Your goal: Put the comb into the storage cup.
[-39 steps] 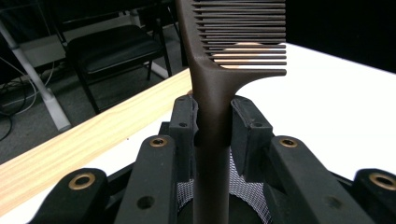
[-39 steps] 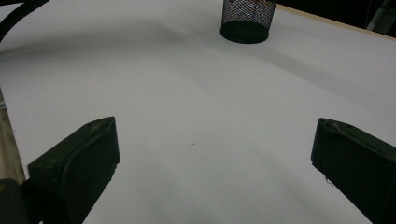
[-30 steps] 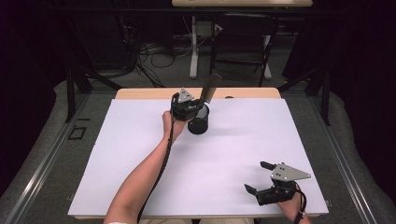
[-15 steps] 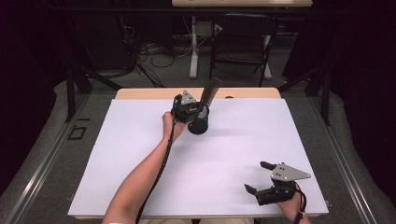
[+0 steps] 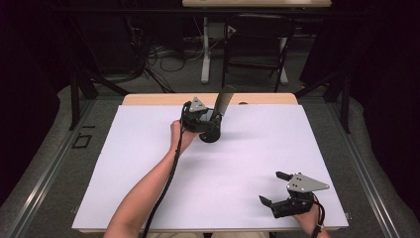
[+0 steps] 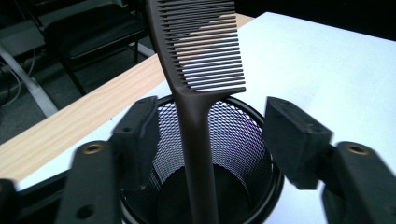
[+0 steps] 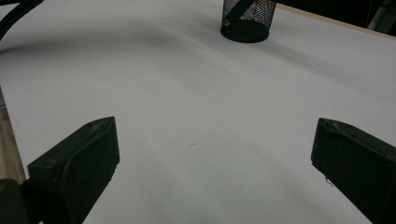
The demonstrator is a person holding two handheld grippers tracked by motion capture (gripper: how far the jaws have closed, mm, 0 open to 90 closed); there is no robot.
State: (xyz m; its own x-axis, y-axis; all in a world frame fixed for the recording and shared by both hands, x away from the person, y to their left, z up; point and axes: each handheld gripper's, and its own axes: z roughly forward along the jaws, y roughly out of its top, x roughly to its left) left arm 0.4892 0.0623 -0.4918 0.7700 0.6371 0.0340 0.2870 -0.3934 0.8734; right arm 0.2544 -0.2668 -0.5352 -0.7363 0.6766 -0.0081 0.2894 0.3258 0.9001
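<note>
A black mesh cup (image 6: 243,154) stands toward the far middle of the white table; it is also in the high view (image 5: 210,134) and the right gripper view (image 7: 246,21). A dark comb (image 6: 201,56) stands in it handle down, leaning, with its teeth above the rim; its top shows in the high view (image 5: 224,101). My left gripper (image 6: 212,137) is open just above the cup, its jaws on either side of the comb's handle without touching it. My right gripper (image 7: 212,163) rests open and empty over bare table near the front right corner (image 5: 271,187).
The white table cover (image 5: 148,163) has a strip of wood (image 5: 148,99) along its far edge. Beyond it are a black chair (image 5: 257,44), a desk leg and cables on the floor. The left gripper's cable (image 5: 166,183) trails along the forearm.
</note>
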